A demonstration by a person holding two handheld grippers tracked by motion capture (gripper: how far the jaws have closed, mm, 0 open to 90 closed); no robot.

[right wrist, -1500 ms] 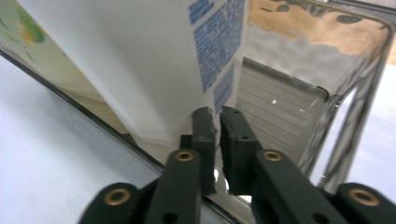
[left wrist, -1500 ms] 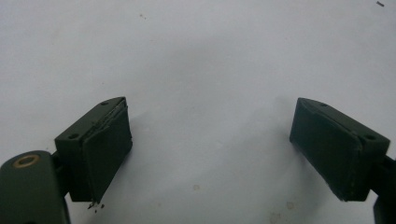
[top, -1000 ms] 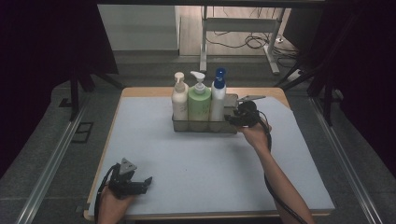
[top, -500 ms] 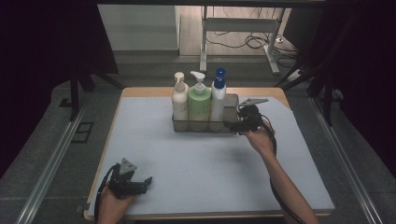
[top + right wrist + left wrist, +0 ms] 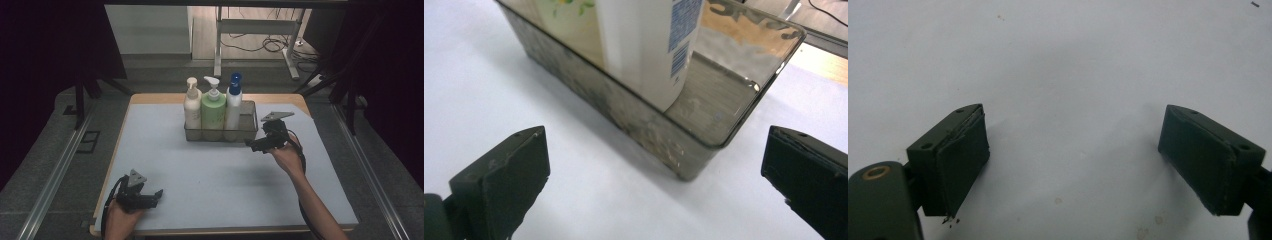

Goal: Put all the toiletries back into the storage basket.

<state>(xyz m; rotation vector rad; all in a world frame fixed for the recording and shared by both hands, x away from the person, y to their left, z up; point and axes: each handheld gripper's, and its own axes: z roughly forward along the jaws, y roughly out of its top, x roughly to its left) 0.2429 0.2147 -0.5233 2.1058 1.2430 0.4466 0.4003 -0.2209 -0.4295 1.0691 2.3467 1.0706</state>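
From above, the clear bin (image 5: 248, 131) holds three bottles (image 5: 213, 112) in a row. The right gripper (image 5: 255, 145) sits just beside the bin's right end, much nearer than the left gripper (image 5: 156, 195).

Right gripper view: its jaws have just been opening, nothing between, with the bin corner (image 5: 704, 155) straight ahead.

Left gripper view: jaws spread over bare table (image 5: 1073, 75).

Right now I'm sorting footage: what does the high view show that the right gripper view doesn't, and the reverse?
High view alone: three bottle tops, both hands, the left tongs. Right gripper view alone: the barcode on the white bottle and the tray's bare floor. Both: tray, bottles, and the open right tongs beside the tray, holding nothing.
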